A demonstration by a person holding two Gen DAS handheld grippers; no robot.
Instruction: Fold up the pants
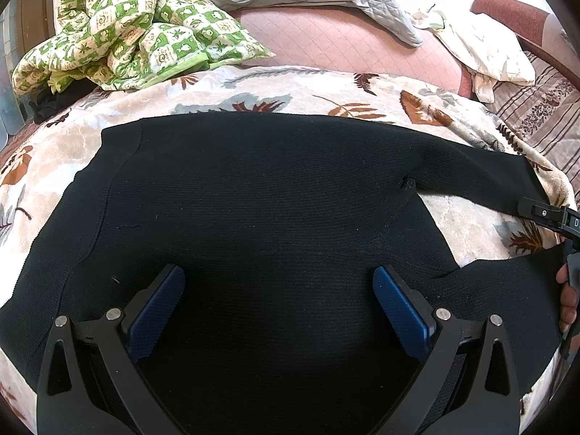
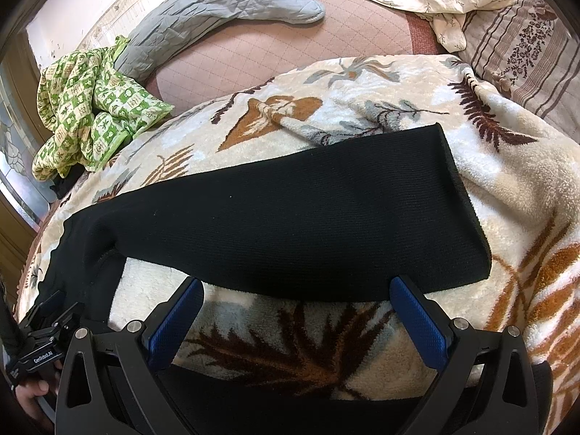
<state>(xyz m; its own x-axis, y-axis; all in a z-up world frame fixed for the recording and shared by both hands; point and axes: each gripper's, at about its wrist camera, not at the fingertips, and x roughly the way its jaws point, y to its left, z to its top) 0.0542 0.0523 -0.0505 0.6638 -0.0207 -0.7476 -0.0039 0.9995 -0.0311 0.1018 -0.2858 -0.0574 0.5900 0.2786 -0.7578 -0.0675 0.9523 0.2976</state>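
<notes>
Black ribbed knit pants (image 1: 253, 199) are spread flat on a cream leaf-patterned fleece blanket (image 2: 507, 188). The left gripper (image 1: 279, 304) and the right gripper (image 2: 297, 319) are held wide apart above them, holding nothing.

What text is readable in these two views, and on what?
"GenRobot.AI": on the left gripper's black body, right wrist view.
"D": cut off by the frame edge, on the right gripper's body, left wrist view.
Marks in the green checked cloth's squares: too small to read.
</notes>
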